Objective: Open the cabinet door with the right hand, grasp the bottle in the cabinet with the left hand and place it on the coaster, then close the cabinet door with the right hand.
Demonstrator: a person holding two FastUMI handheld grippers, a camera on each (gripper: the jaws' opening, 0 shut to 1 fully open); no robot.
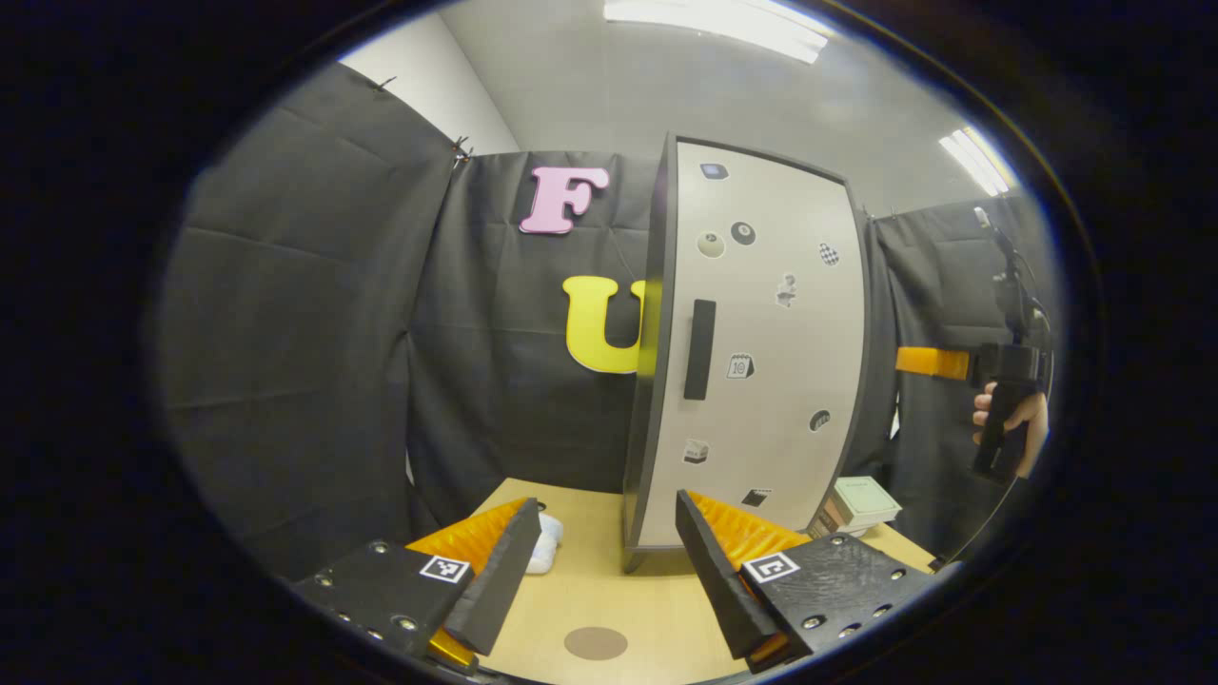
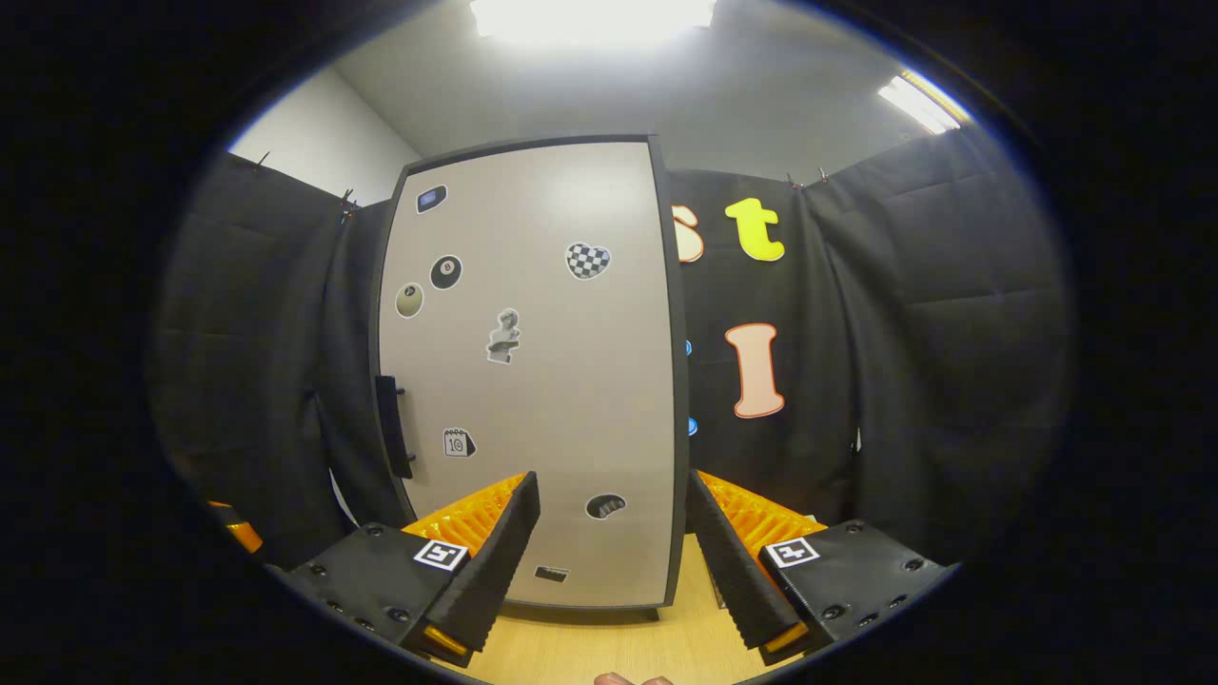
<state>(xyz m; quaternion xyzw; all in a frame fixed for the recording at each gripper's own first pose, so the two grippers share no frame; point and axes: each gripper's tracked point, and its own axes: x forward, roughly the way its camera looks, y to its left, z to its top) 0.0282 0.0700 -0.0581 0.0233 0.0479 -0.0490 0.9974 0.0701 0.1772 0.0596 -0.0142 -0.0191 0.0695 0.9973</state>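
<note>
- Here the left claw (image 1: 599, 561) is open, with nothing between its fingers, and it hangs above the wooden surface (image 1: 609, 590).
- The cabinet (image 1: 752, 352) stands on this surface, ahead of the left claw and a little to its right; its door (image 1: 771, 285) is shut, and the black handle (image 1: 699, 349) is well apart from the fingers.
- The round brown coaster (image 1: 596, 643) lies on the surface, low between the two left fingers.
- The bottle is not visible, because the door is closed.
- A stack of books (image 1: 856, 506) lies beside the cabinet.
- The right claw (image 2: 614, 542) is also open and empty; it faces the door (image 2: 533, 371), with the handle (image 2: 392, 425) to the left of its fingers, not touching.
- In the left gripper view, a hand (image 1: 1013, 419) holds the other gripper at the far right.
</note>
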